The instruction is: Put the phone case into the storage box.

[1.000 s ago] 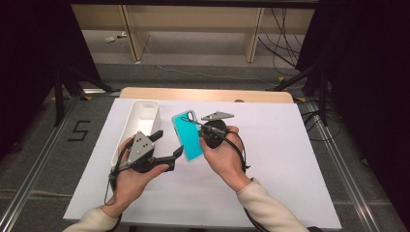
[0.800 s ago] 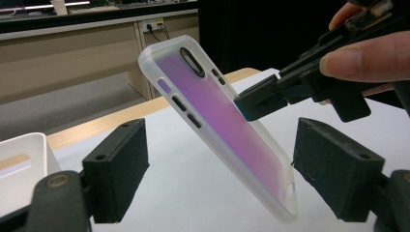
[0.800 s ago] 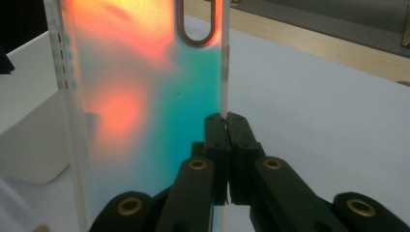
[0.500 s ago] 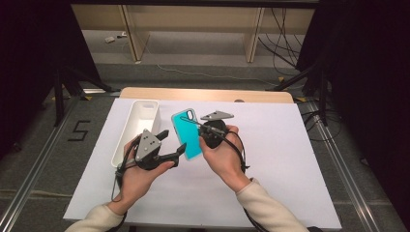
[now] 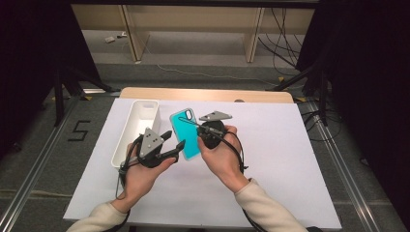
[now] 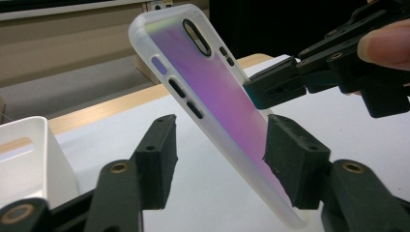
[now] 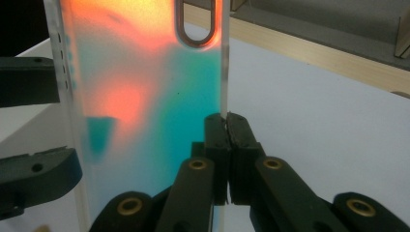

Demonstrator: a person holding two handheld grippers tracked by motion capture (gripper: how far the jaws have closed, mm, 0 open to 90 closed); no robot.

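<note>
A translucent phone case (image 5: 186, 133) looks teal from above and shimmers purple (image 6: 212, 101) and orange-teal (image 7: 145, 96) close up. It is held up off the table, tilted. My right gripper (image 5: 199, 127) is shut on its right edge (image 7: 226, 121), the pads pinching the thin rim. My left gripper (image 5: 174, 141) reaches in from the left with the case's lower part between its jaws (image 6: 220, 150). Those jaws have just been closing. The left pad (image 6: 157, 150) still stands clear of the case, so the left gripper is open.
A long white tray (image 5: 140, 121) lies at the left of the white sheet (image 5: 290, 145) that covers the wooden table (image 5: 208, 94). The tray's corner (image 6: 29, 150) is close to my left gripper. Dark stands and cables line the floor beyond.
My left gripper moved right toward the case and its jaws narrowed around the case's lower left edge. The right hand and the case stayed in place.
</note>
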